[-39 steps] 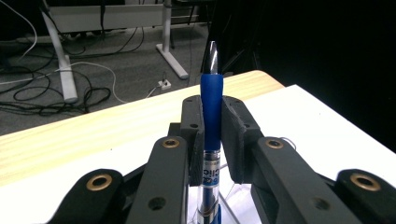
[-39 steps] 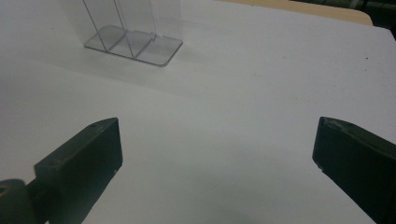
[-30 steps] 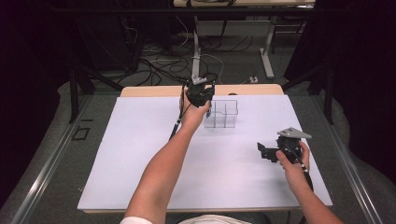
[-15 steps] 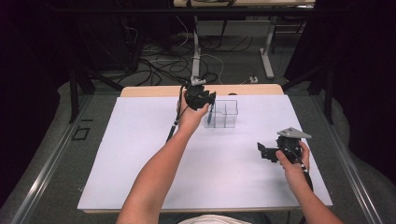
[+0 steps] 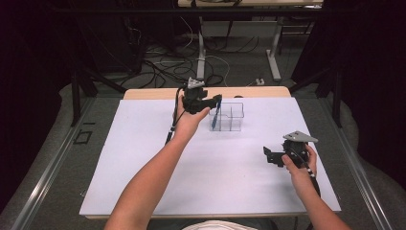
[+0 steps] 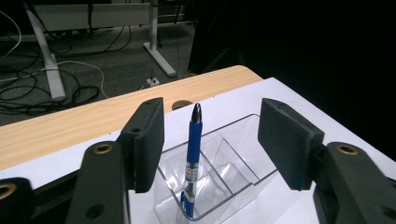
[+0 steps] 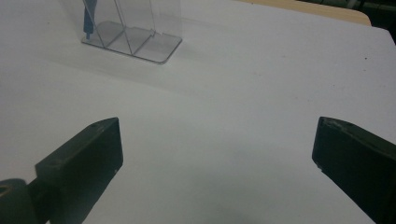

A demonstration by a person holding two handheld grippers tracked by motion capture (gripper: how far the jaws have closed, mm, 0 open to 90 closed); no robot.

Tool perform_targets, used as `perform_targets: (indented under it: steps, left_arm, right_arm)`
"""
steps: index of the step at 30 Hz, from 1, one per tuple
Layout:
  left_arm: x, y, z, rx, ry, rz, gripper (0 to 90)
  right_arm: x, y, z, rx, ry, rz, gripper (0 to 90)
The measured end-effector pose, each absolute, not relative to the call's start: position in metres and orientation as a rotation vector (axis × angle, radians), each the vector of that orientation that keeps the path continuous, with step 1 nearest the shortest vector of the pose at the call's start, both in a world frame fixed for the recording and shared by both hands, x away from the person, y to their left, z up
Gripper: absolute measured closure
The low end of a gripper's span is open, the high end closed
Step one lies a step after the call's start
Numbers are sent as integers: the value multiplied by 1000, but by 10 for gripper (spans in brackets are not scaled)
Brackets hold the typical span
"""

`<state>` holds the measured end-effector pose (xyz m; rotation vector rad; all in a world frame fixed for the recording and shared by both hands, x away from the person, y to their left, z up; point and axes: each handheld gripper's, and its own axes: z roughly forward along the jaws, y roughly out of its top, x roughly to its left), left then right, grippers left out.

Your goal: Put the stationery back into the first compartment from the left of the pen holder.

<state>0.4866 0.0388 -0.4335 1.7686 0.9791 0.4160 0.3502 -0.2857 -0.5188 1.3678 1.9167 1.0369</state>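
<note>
Pen (image 6: 194, 154) position: upright in the nearest compartment of the clear organiser (image 6: 243, 175), leaning slightly, tip end up. Seen in the left gripper view, it stands between the two jaws of the left gripper (image 6: 210, 144) but touches neither; it sits closer to the left-hand pad (image 6: 147, 140) than to the other. Those jaws have just been opening and now stand apart with the pen free between them. In the high view the left gripper (image 5: 213, 103) hangs just above the organiser's (image 5: 230, 116) left end, with the pen (image 5: 216, 114) directly beneath its tips.

Count: one blue pen, one clear organiser with several compartments, two grippers, one white table sheet (image 5: 143, 158).

Right gripper (image 5: 270, 155): held low over the sheet, well apart from the organiser, jaws wide apart, nothing between them.

View differences: the left gripper view shows the pen's dark tip and printed barrel, which are too small to read from above. The right gripper view shows the organiser's base (image 7: 135, 44) and the pen's lower end (image 7: 87, 18) from table level. The high view alone shows both forearms.
</note>
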Motion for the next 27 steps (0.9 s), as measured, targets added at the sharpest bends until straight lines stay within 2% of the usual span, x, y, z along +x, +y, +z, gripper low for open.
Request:
perform_targets:
  steps: [11, 17, 27]
  left_arm:
    - [465, 57, -418, 1802, 972, 454, 285]
    - [454, 75, -415, 1843, 990, 517, 262]
    - [443, 106, -415, 1802, 1041, 489, 236]
  right_arm:
    - [350, -285, -518, 1362, 1923, 1038, 15]
    - [350, -285, -519, 1352, 1926, 1032, 15]
    - [350, -284, -518, 1358, 1923, 1030, 15]
